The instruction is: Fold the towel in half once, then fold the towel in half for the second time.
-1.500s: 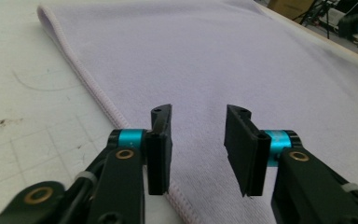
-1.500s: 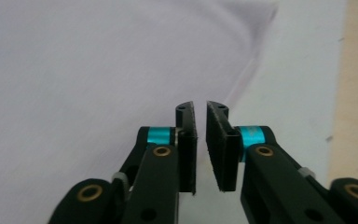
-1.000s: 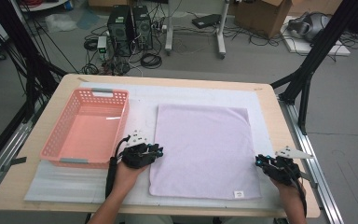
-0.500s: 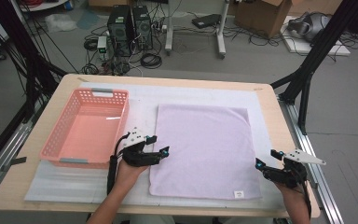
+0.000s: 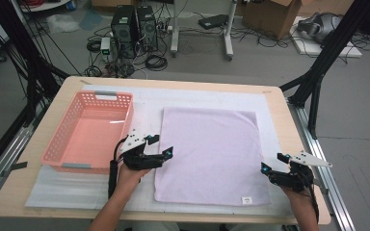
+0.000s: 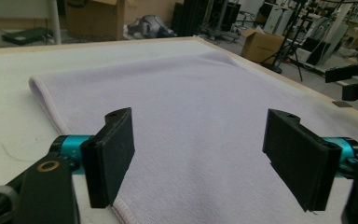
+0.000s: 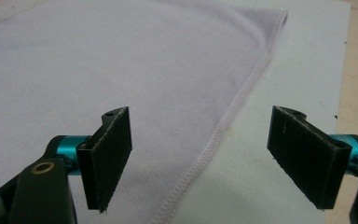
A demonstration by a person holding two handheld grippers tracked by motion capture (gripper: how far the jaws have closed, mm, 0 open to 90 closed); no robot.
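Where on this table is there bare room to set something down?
Free: the white mat beyond the lilac towel, the strip in front of the pink basket, and the basket's floor. Crowded: the towel's side edges, where the left gripper and right gripper stand open.

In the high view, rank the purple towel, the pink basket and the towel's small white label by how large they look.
1. Purple towel, the largest.
2. Pink basket, clearly smaller than the towel.
3. White label, tiny, at the towel's near edge.
All three lie on the same table, so camera distance hardly affects the ranking.
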